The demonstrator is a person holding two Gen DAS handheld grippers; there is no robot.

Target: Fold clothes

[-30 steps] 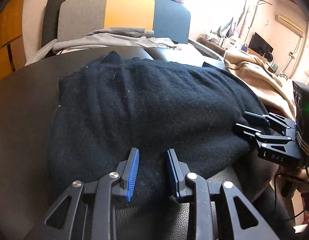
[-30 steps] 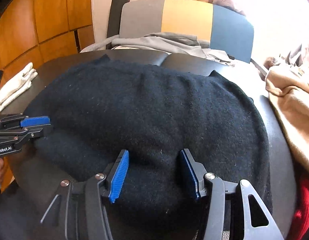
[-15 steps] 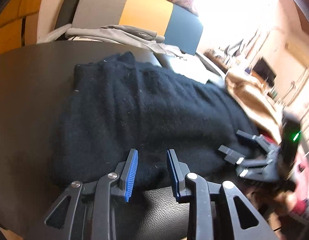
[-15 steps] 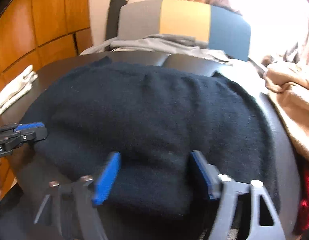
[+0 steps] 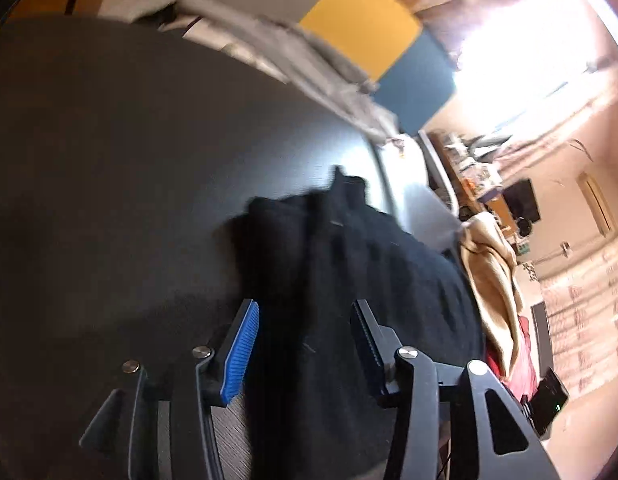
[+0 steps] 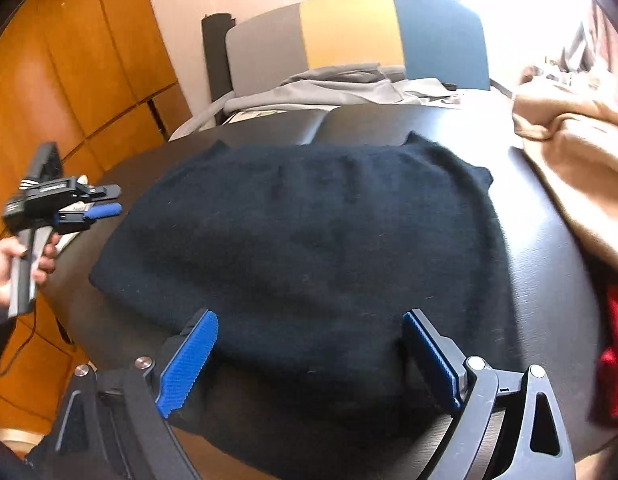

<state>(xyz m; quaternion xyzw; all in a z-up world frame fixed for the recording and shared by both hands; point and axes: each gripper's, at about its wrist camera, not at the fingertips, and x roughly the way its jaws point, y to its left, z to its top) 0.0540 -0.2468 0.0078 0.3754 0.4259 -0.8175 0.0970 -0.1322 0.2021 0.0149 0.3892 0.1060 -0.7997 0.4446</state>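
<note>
Left tool [image 6: 105, 204] has swung off the sweater [image 6: 309, 248], beyond its left edge.

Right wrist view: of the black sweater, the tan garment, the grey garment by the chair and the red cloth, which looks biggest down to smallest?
1. black sweater
2. tan garment, cut off by the frame's edge
3. grey garment, farther away, so its rank is unsure
4. red cloth, only partly in view
</note>
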